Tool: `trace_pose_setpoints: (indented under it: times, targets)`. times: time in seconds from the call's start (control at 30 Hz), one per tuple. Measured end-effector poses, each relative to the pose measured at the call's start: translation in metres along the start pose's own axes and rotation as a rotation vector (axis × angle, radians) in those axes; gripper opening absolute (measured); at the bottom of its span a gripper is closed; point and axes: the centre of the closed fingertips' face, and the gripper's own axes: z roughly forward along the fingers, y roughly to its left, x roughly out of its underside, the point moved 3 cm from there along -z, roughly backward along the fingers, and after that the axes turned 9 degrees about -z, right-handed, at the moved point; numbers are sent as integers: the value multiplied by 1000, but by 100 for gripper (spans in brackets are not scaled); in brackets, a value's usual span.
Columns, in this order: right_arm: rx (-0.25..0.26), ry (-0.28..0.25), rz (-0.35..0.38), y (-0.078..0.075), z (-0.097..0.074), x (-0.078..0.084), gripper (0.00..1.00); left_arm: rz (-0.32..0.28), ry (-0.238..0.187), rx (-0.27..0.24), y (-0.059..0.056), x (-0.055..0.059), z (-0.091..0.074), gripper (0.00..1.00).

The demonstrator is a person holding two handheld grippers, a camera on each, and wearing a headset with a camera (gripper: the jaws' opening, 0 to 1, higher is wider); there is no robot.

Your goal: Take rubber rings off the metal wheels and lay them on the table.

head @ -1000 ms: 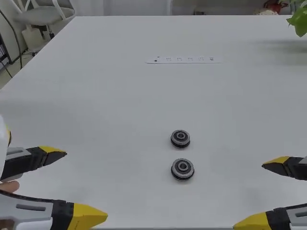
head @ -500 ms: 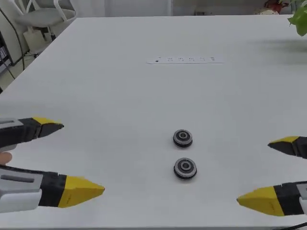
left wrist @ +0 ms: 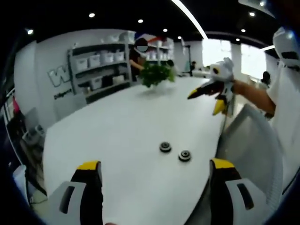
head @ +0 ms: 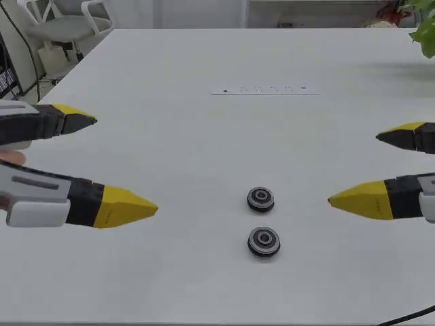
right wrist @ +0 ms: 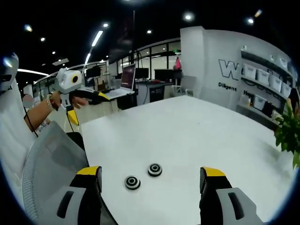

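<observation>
Head view: two metal wheels are seen lying flat on the white table (head: pixel 170 149), apart from each other and in line away from the person, the near wheel (head: pixel 263 242) in front of the far wheel (head: pixel 260 199). A dark ring (head: pixel 251 243) is seen round the near wheel's rim, and one on the far wheel likewise. The left gripper (head: pixel 126 164) is held above the table well left of the wheels, jaws spread wide, nothing between them. The right gripper (head: pixel 353 168) is held to the right of them, likewise spread and empty. Neither is touching a wheel. Farther back a thin printed strip (head: pixel 265 89) is laid flat on the table; its print is too small to be read. A chair (head: pixel 64 27) and plant leaves (head: pixel 425 30) are noted at the far corners. Right gripper view: large wall lettering (right wrist: pixel 229 70) starting "W" is read, with "Diligent" beneath it.
</observation>
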Motion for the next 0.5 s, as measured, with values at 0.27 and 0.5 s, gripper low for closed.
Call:
trace_pose_setpoints:
  times: [0.27,0.5]
  targets:
    - [-39,-79,-84,-6,13,-35,79,69,-51,39,-4,-30,13,91]
    - [-43,-214,-98,-17,27,-66,73,162,-138,133,-20,-60,22,83]
